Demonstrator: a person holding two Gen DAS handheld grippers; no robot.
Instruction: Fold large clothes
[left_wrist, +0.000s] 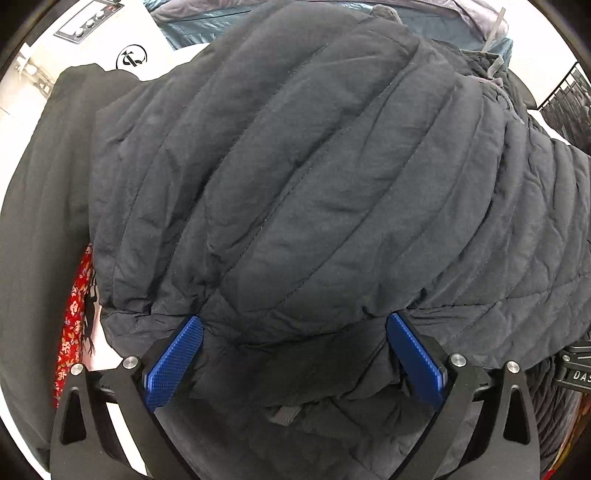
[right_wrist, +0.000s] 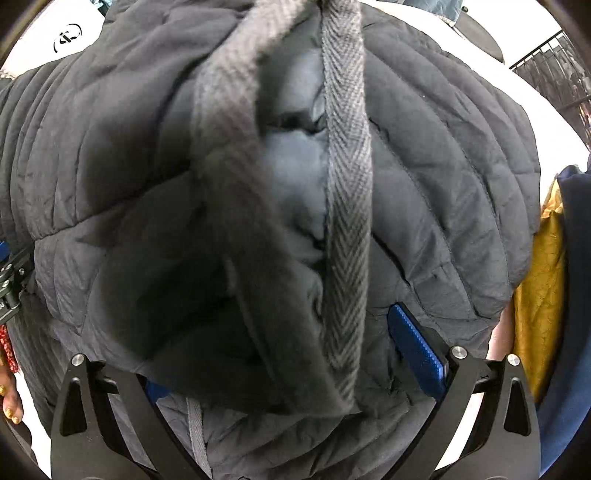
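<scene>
A dark navy quilted jacket (left_wrist: 295, 177) fills the left wrist view, bunched on a white table. My left gripper (left_wrist: 295, 325) is open, its blue pads (left_wrist: 173, 362) wide apart on either side of a thick fold of the jacket's near edge. In the right wrist view the same jacket (right_wrist: 443, 177) shows its lighter inner lining and grey herringbone tape trim (right_wrist: 347, 229). My right gripper (right_wrist: 280, 332) is open; its right pad (right_wrist: 417, 350) shows, and the left pad is hidden under a draped fold of jacket.
A black garment (left_wrist: 40, 206) and a red floral cloth (left_wrist: 74, 325) lie at the left. A teal jacket (left_wrist: 207, 26) lies behind. A black wire basket (left_wrist: 569, 103) stands at the right. A mustard cloth (right_wrist: 543, 280) and blue fabric (right_wrist: 576, 295) lie at the right.
</scene>
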